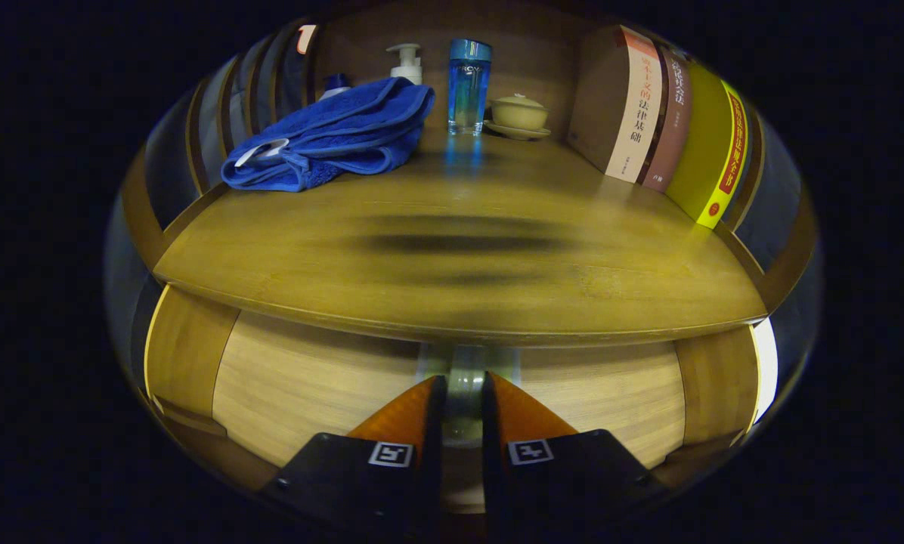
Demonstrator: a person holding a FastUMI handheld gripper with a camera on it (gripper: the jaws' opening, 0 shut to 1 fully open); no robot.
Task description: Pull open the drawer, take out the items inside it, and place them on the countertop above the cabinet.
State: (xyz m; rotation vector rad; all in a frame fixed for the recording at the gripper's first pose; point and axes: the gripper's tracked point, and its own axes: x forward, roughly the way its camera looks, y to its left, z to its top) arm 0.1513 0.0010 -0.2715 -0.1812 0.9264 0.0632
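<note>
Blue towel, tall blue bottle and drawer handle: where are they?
Blue towel (335, 132), gripper view, middle of its folded heap.
Tall blue bottle (468, 87), gripper view, its glass body.
Drawer handle (464, 370), gripper view, pale bar between the gripper (465, 381) fingers.

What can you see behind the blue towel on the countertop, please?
Behind the blue towel stand a white pump bottle and a dark blue cap; their lower parts are covered. The tongs grip the drawer handle.

Chinese titles on book spines (637, 106)

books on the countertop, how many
3, leaning together at the right end of the countertop: a tan book, a brown book, then a yellow book nearest the hand-held gripper.
</note>
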